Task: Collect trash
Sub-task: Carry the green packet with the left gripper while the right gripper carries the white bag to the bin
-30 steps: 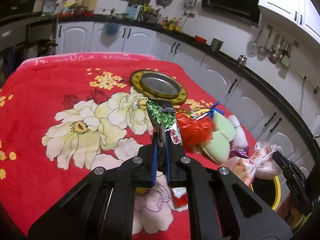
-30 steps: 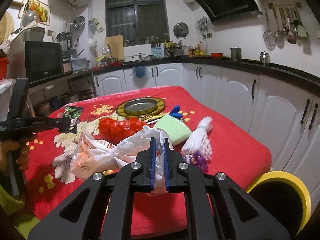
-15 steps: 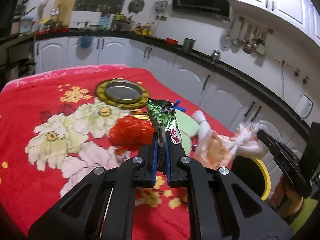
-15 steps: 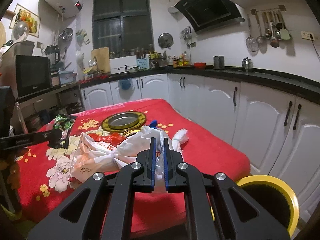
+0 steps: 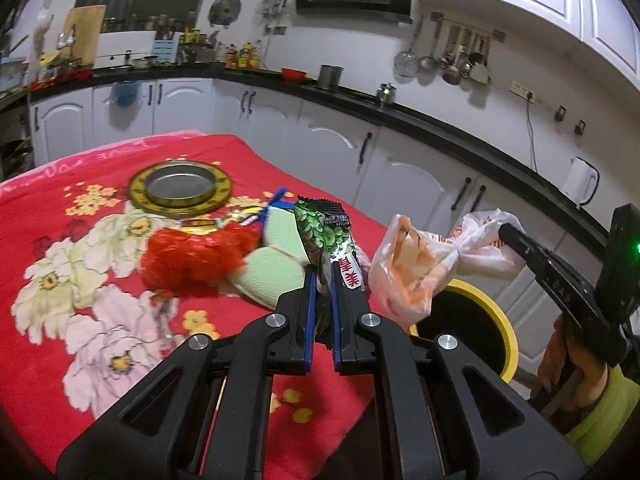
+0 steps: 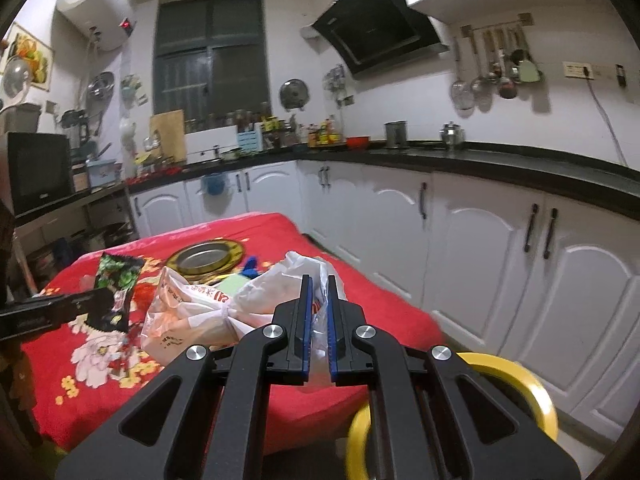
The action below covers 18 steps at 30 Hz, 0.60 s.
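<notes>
Kitchen with white cabinets and a black counter behind, red floral tablecloth [image 5: 60,320] in front of me. Left wrist view: my left gripper [image 5: 323,276] is pinched on a green snack wrapper [image 5: 326,232], which stands up out of the jaws, clear of the cloth. At 3 o'clock from it the right gripper [image 5: 510,236] comes in from the frame edge, clamped on the knotted white plastic bag [image 5: 416,264], which hangs over the near rim of the yellow-rimmed bin [image 5: 506,344], at about 4 o'clock of my fingertips. On the table: red mesh wad [image 5: 192,256] at 9 o'clock of the wrapper, green sponge pads [image 5: 272,272] between them, gold-rimmed metal plate [image 5: 180,188] at 11, small wrappers I can't identify. Right wrist view: right gripper [image 6: 317,292] is squeezed on the bag's loose end, the bag's bulk lying at 9 o'clock toward the table. Left gripper with the wrapper shows at 9 o'clock, far left. Bin is at 5 o'clock, partly hidden behind my own linkage. My read on progress: two items lifted, neither dropped in yet; I can't see inside the bin. Bag is closer to release, wrapper needs more travel toward the bin. Mesh, sponges and small scraps are left, if they count as trash.
</notes>
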Motion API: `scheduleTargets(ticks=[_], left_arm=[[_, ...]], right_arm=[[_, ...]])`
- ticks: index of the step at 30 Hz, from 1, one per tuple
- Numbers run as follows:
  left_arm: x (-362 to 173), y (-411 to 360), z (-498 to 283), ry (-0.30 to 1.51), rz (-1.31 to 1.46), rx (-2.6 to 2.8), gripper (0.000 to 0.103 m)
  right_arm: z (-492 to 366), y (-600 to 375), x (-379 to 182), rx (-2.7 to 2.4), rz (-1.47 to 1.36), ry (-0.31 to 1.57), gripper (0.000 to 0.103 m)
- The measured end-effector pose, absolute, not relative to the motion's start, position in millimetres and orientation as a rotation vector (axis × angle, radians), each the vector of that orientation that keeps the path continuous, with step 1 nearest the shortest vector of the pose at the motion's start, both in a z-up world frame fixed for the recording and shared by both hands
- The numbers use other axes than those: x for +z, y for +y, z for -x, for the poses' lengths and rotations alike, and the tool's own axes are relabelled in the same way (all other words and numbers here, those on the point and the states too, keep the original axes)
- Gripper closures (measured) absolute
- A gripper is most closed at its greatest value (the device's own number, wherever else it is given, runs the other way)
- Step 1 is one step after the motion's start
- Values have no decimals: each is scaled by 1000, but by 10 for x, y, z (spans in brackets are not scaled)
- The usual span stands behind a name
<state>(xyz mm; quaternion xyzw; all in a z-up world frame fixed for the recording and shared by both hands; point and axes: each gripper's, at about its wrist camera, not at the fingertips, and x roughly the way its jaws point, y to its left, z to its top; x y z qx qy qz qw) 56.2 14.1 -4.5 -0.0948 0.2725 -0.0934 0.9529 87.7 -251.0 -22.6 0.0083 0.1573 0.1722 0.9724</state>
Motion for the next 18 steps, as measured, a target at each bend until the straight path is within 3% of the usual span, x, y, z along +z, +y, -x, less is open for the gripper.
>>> scheduleTargets(ticks=[18], left_arm=[[-132, -888, -1001, 586, 113, -379, 100]], right_arm=[[-889, -3452, -372, 88, -36, 319, 97]])
